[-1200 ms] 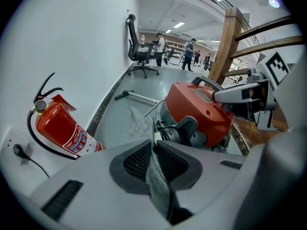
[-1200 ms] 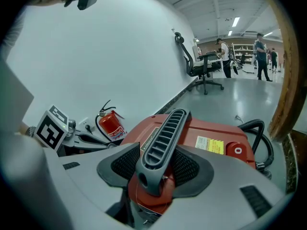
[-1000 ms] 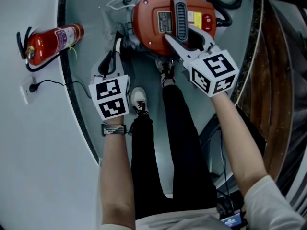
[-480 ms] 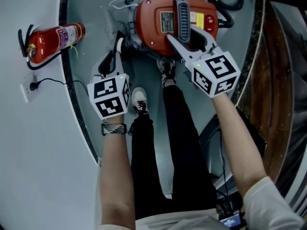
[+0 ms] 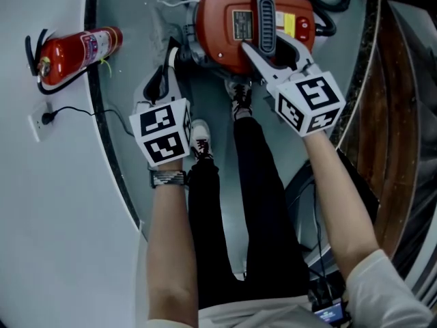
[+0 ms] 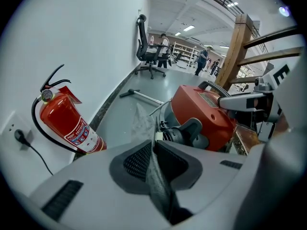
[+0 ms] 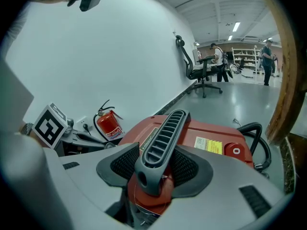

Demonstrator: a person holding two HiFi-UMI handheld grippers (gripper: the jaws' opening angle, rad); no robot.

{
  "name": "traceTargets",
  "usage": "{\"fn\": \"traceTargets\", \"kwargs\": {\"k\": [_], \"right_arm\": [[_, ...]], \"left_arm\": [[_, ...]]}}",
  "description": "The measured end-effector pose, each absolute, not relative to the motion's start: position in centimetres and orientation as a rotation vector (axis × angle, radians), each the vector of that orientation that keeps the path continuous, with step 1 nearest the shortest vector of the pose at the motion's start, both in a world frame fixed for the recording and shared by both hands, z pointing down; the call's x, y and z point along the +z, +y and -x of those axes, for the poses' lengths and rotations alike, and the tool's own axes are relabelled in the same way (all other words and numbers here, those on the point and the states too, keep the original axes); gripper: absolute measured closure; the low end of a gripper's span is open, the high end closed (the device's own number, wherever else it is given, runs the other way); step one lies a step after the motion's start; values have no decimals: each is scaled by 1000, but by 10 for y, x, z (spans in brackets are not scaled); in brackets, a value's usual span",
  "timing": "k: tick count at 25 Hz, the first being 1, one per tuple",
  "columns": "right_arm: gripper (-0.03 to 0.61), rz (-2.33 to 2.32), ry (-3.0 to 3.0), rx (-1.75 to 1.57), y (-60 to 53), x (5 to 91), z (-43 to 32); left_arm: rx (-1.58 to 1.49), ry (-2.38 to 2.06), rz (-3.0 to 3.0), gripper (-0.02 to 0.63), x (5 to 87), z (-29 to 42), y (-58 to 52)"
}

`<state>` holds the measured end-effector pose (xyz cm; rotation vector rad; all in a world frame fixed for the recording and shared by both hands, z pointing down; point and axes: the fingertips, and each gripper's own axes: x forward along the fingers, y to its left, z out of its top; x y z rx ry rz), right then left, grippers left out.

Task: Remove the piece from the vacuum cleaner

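The piece (image 6: 160,190), a thin grey sheet at the left side of the vacuum (image 5: 229,36), looks light and limp and would likely tear if yanked, so its near edge is the place to hold. The left gripper (image 6: 154,150) is almost closed, pinching that sheet. The right gripper (image 7: 154,169) clamps the handle (image 7: 163,133), bracing the vacuum on the floor (image 5: 130,60).
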<state>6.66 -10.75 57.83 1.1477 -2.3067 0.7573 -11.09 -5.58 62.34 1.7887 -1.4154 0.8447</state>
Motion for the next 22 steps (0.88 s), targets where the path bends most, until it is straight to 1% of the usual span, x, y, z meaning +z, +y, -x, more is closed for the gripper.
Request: {"fn": "traceTargets", "kwargs": {"k": [22], "right_arm": [[371, -1125, -2314, 755, -107, 578, -66]], "left_arm": [[755, -1435, -1754, 575, 623, 120, -55]]}}
